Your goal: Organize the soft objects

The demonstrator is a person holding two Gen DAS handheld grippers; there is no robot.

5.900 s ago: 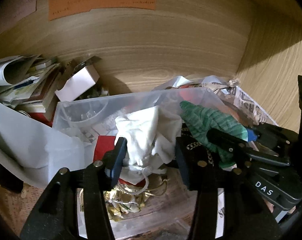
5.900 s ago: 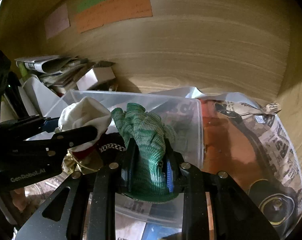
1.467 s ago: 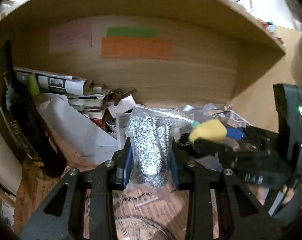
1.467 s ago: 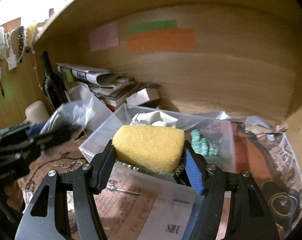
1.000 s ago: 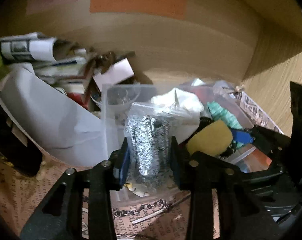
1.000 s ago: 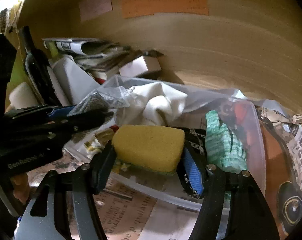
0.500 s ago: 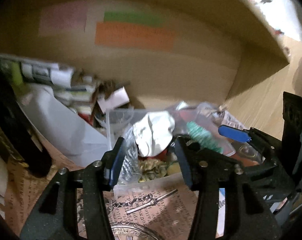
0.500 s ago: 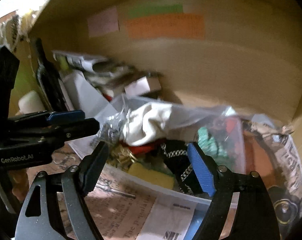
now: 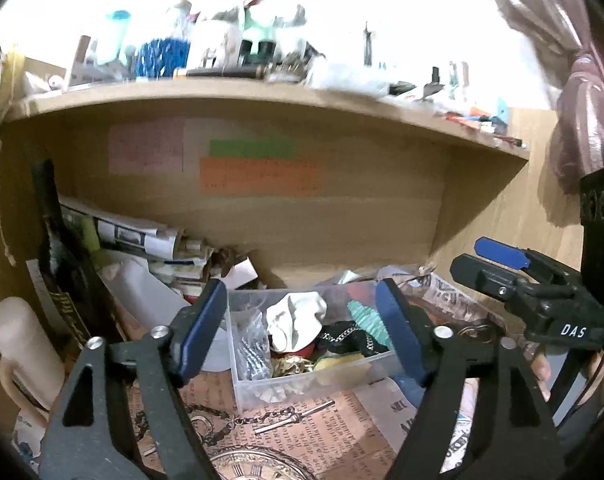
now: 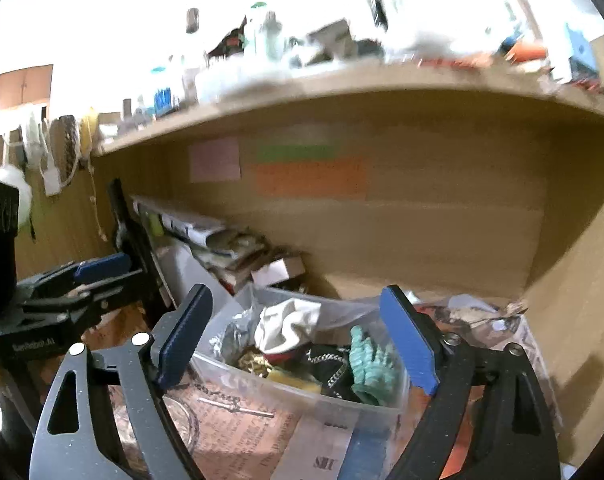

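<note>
A clear plastic bin [image 9: 302, 385] [image 10: 302, 396] stands under the shelf. It holds a white cloth [image 9: 295, 320] [image 10: 287, 326], a green glove [image 9: 368, 320] [image 10: 372, 364], a yellow sponge [image 9: 336, 362] [image 10: 291, 378], a bag of speckled material [image 9: 253, 354] [image 10: 231, 334] and dark fabric with a chain. My left gripper [image 9: 302, 332] is open and empty, back from the bin. My right gripper [image 10: 297, 340] is open and empty, also back from it. Each gripper shows at the edge of the other's view.
A stack of papers and a small white box [image 9: 241, 272] lie behind the bin on the left. A dark bottle [image 9: 57, 248] and a pale cylinder [image 9: 17, 344] stand at left. Newspaper [image 9: 450, 292], a chain with a key [image 9: 285, 418] and a watch face cover the surface.
Both grippers let go of the bag and the sponge into the bin, opened wide, and have pulled back and up, so the upper shelf now shows.
</note>
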